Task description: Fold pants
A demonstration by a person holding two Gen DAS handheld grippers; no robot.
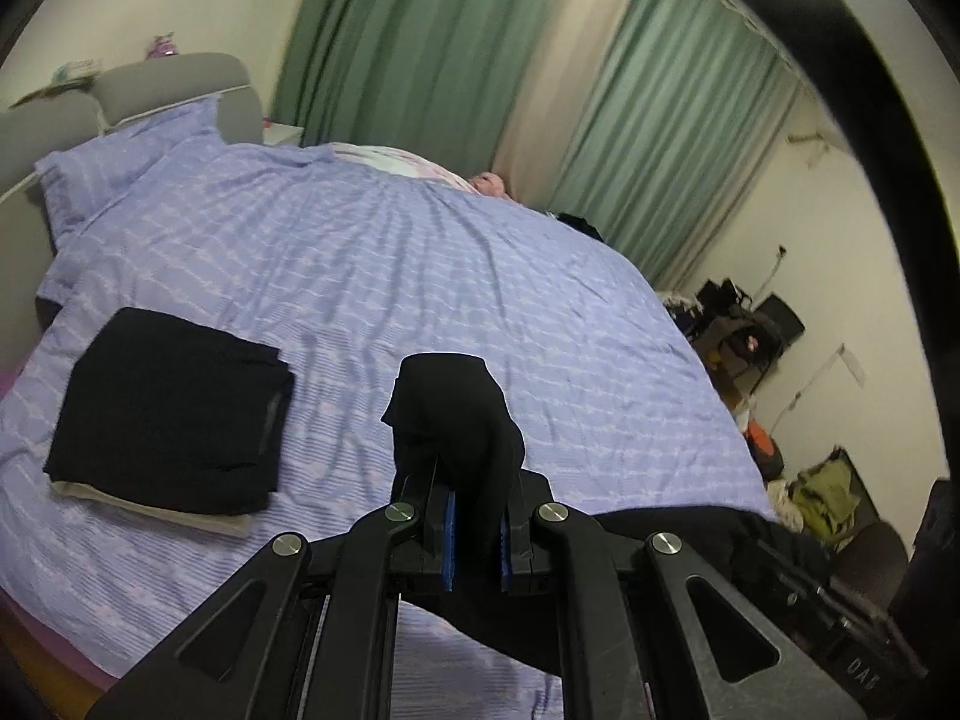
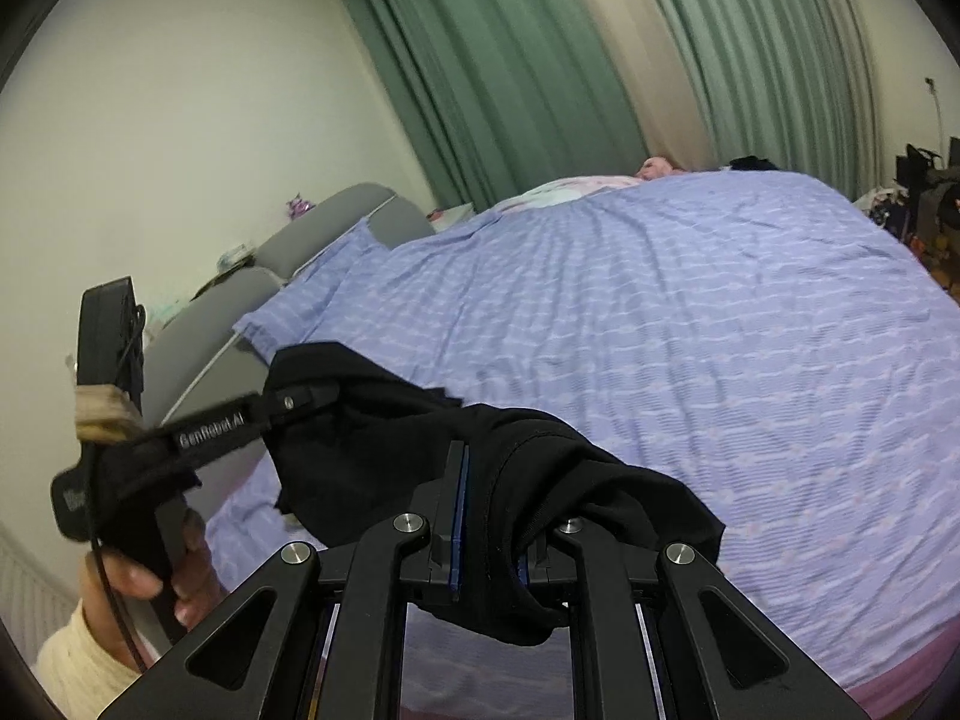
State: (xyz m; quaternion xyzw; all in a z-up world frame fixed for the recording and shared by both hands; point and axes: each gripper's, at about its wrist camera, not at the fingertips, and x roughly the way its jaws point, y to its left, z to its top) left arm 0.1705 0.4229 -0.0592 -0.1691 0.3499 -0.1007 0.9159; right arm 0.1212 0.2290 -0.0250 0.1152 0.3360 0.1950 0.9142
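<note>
Above the bed, both grippers hold one pair of black pants up off the covers. The left gripper has its blue-padded fingers closed on a thick bunch of the soft, matte black cloth, which rises in a rounded lump past the fingertips. From the right wrist view, this same gripper comes in from the left side, its black plastic body lettered in white, held in a bare hand with a cream knitted cuff. The right gripper pinches another part of the pants; the fabric drapes in loose folds over its right finger and hides it, while the blue pad of the other finger shows as a thin stripe. The cloth sags between the two grippers.

The bedspread is lilac with pale wavy stripes, lightly wrinkled. On its left part lies a folded black garment, a flat, roughly square packet stacked on a folded beige one whose edge peeks out beneath. Grey padded headboard cushions stand at the bed's head. Green pleated curtains hang behind.
</note>
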